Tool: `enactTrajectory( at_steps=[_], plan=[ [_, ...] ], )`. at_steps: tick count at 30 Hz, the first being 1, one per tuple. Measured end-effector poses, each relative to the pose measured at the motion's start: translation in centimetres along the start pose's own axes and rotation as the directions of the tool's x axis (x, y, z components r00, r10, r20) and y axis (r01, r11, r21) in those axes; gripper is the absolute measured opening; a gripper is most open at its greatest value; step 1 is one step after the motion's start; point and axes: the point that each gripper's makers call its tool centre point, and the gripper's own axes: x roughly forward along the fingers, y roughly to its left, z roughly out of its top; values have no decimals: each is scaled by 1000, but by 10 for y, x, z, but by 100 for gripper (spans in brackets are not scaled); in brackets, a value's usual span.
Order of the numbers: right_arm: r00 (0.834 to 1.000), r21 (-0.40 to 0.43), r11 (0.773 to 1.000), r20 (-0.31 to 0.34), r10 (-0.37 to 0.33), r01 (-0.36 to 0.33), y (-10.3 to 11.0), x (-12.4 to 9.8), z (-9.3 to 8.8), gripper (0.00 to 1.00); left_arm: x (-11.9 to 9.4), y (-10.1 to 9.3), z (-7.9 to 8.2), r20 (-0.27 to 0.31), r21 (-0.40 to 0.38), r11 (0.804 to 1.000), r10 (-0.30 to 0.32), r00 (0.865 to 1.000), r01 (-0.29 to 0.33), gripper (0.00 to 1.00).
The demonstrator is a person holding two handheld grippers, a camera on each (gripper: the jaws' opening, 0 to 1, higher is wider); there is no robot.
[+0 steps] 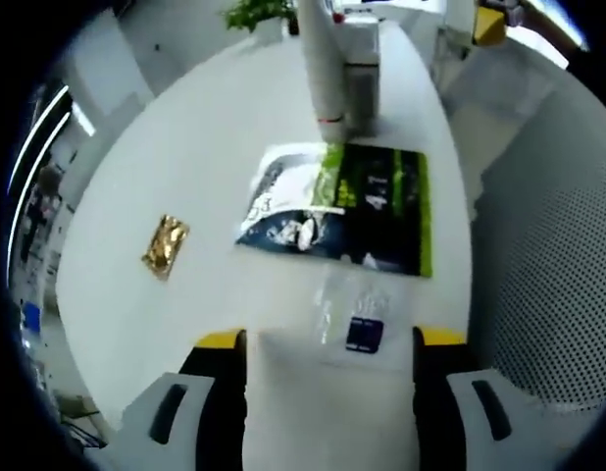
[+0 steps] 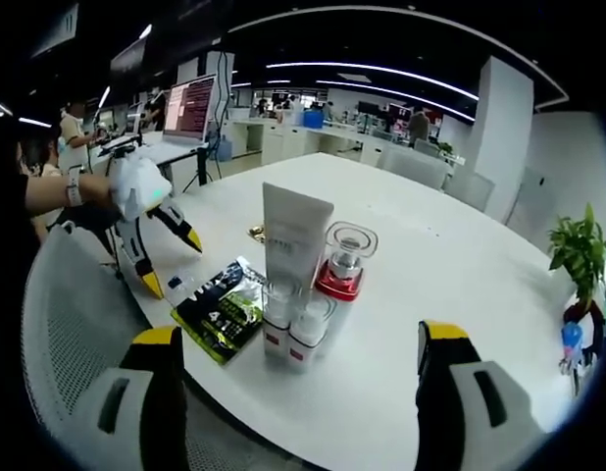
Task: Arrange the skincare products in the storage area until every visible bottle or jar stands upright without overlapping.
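In the left gripper view we see our left gripper (image 1: pixel 330 339) with its fingers (image 1: pixel 221 340) spread wide and holding nothing, poised over the white worktop (image 1: pixel 195 137). Just past the fingertips lies a small clear sachet (image 1: pixel 357 312) with a dark blue label, flat on the worktop. Beyond it lie a green and black packet (image 1: pixel 381 206) and a white and dark packet (image 1: pixel 283 201), the two overlapping at their edges. A small gold sachet (image 1: pixel 166 245) lies apart to one side. At the far end of the packets stands a tall white tube (image 1: pixel 323 69), upright, with a white box-like bottle (image 1: pixel 362 78) just beside it.

In the right gripper view our right gripper (image 2: pixel 298 339) is likewise open and empty, its fingers (image 2: pixel 156 339) framing a tight group of upright skincare products: the tall white tube (image 2: pixel 295 231), a clear bottle with a red base (image 2: pixel 344 260) touching it, and two small red-banded bottles (image 2: pixel 295 329) in front. The green and black packet (image 2: pixel 225 306) lies flat beside them. Further off, the left gripper (image 2: pixel 156 245) hangs over the worktop (image 2: pixel 430 265) edge, held by a gloved hand (image 2: pixel 138 184). A green plant (image 2: pixel 582 250) stands at the far side.
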Motion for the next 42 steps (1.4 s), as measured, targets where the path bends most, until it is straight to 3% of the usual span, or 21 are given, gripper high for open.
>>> enactTrajectory(
  at_steps=[3,5,8,12,14,16,19,24,28,33,35,37,39,42],
  plan=[
    [1000,3,1000,6,-2,2,-1,-1,1,99,-1,5,-4,-14,-56,998,30,999,-31,72],
    [1000,2,1000,8,-5,5,-2,-2,1,99,0,3,-5,-27,-77,997,16,999,-18,74],
    [1000,-3,1000,9,-13,13,-5,-4,2,99,2,1,-5,-30,-100,995,9,1000,-12,85],
    [999,-12,999,-15,-31,31,-10,-7,-5,99,-5,-2,8,39,-159,987,1,999,6,84],
    [1000,-3,1000,-9,-26,26,-10,-9,-6,99,-8,-7,18,96,-223,974,-22,995,43,86],
    [1000,2,1000,1,-23,23,-10,-10,-4,99,-15,-5,27,148,-244,969,-1,989,38,90],
    [1000,-23,999,-9,-27,27,-10,-11,-4,99,-22,-6,29,159,-254,967,15,987,26,93],
    [1000,-23,1000,14,-2,2,-8,-10,2,100,-34,-10,43,249,-349,936,49,967,42,97],
    [999,-39,999,52,0,2,-7,-10,10,100,-43,-8,47,276,-375,927,107,955,5,97],
    [999,-28,999,37,23,-22,-5,-6,9,100,-55,-5,48,292,-400,916,170,941,-41,97],
    [999,-30,999,34,26,-25,-5,-6,8,100,-63,-3,50,311,-441,896,201,929,-47,97],
    [999,-28,999,38,32,-31,-4,-5,10,100,-70,-6,54,357,-489,872,209,910,-8,97],
    [999,-23,999,41,35,-35,-4,-5,10,100,-77,-4,58,384,-510,860,239,892,-11,97],
    [999,-27,999,39,33,-32,-6,-4,10,100,-86,-4,56,379,-521,853,272,884,-39,97]
  ],
)
